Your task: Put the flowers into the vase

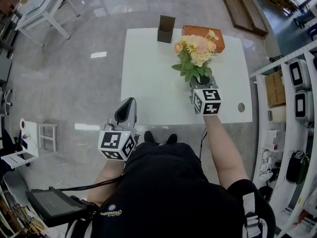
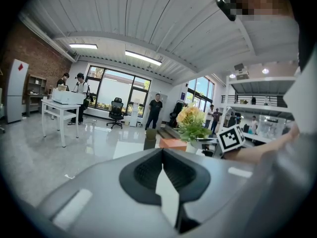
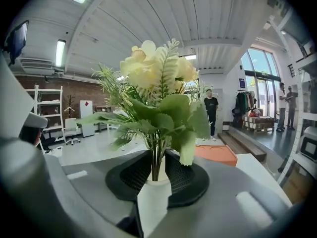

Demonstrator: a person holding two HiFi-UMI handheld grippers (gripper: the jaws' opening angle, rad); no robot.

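Note:
A bunch of yellow and peach artificial flowers [image 1: 195,51] with green leaves stands at the right middle of the white table [image 1: 148,83]. In the right gripper view its stems [image 3: 156,157] go down into the mouth of a white vase [image 3: 154,182]. My right gripper [image 1: 202,79] reaches in around the base of the bunch. Its jaws stand open on either side of the stems and the vase neck, with a gap showing on each side. My left gripper [image 1: 127,105] hangs at the table's near edge, shut and empty. From there the flowers [image 2: 191,122] show to the right.
A dark brown box [image 1: 166,29] and an orange tray [image 1: 220,37] sit at the table's far edge behind the flowers. The table has a round hole [image 1: 241,107] at its near right corner. Shelving [image 1: 297,88] runs along the right. People stand far off in the room.

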